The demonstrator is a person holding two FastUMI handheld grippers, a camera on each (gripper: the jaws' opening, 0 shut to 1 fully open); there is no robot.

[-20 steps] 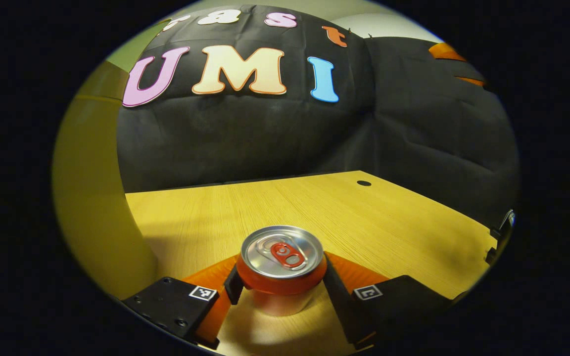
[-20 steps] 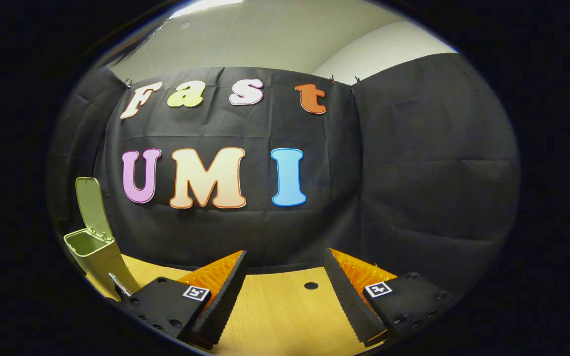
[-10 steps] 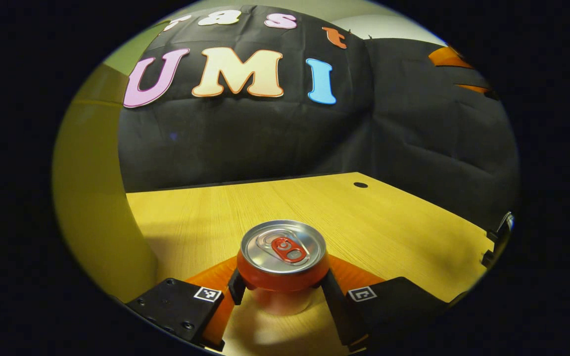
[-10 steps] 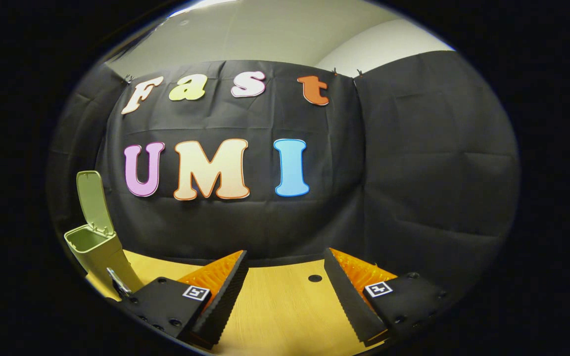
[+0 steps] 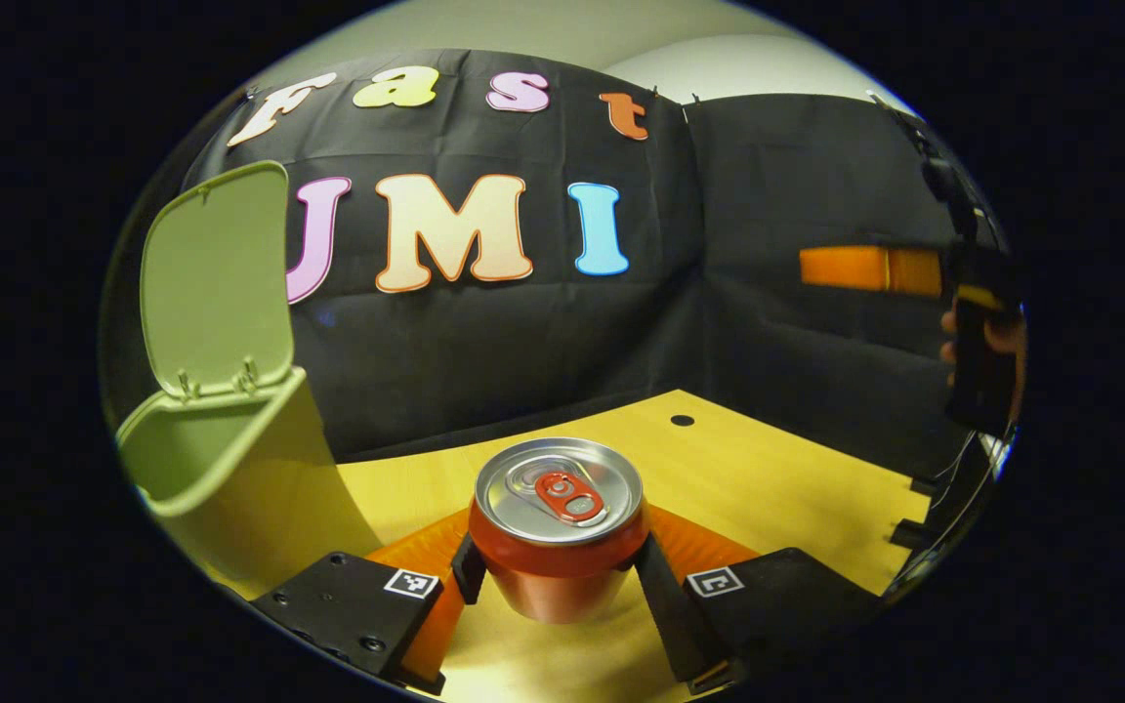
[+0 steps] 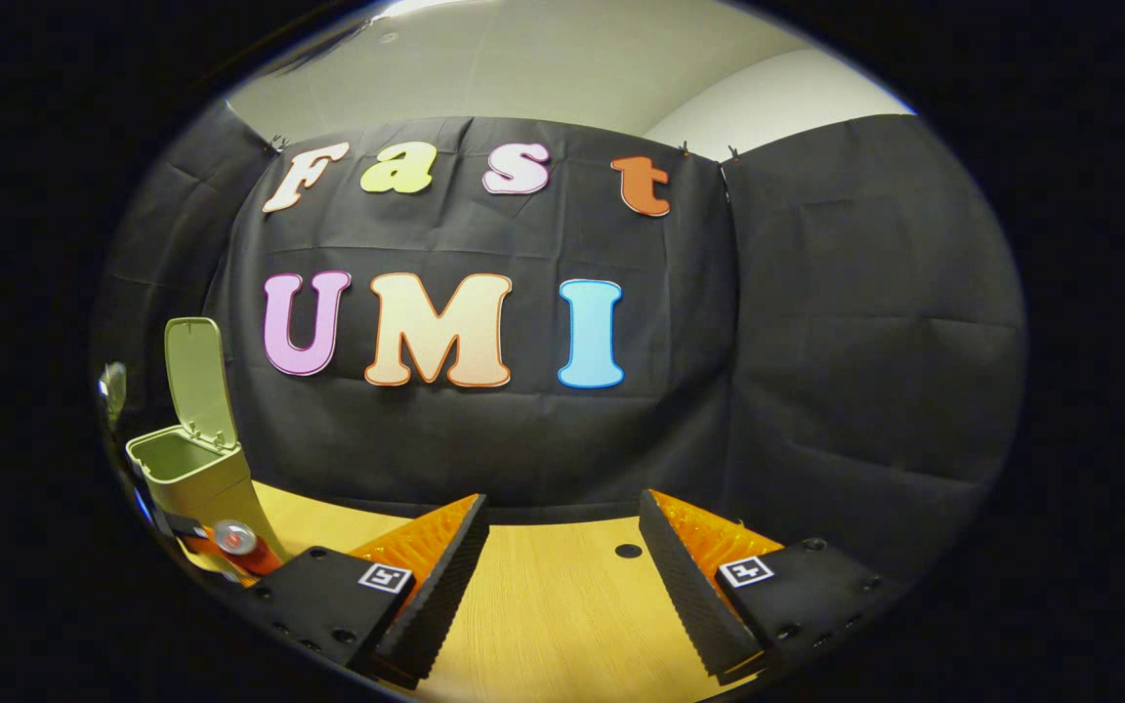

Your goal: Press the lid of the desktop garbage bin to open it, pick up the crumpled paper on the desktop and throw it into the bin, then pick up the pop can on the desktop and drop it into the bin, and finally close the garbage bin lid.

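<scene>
A red pop can (image 5: pixel 558 527) with a silver top stands upright between the fingers of my left gripper (image 5: pixel 558 571), which is shut on its sides and holds it just above the wooden table (image 5: pixel 777 478). To its left stands the pale green bin (image 5: pixel 240 478), its lid (image 5: pixel 216 273) raised upright and its mouth uncovered. In the right gripper view the bin (image 6: pixel 193 478) sits far left with the can (image 6: pixel 235 540) low in front of it. My right gripper (image 6: pixel 562 576) hangs open over the table, nothing between its fingers.
The other gripper (image 5: pixel 870 268), held by a hand (image 5: pixel 997 332), hovers at the far right of the left gripper view. A small round hole (image 5: pixel 682 420) marks the tabletop near the back. Black cloth walls close the table behind and to the right.
My left gripper closed onto the can and rose with it, bringing the bin's open mouth and lid into view. The right gripper barely moved.
</scene>
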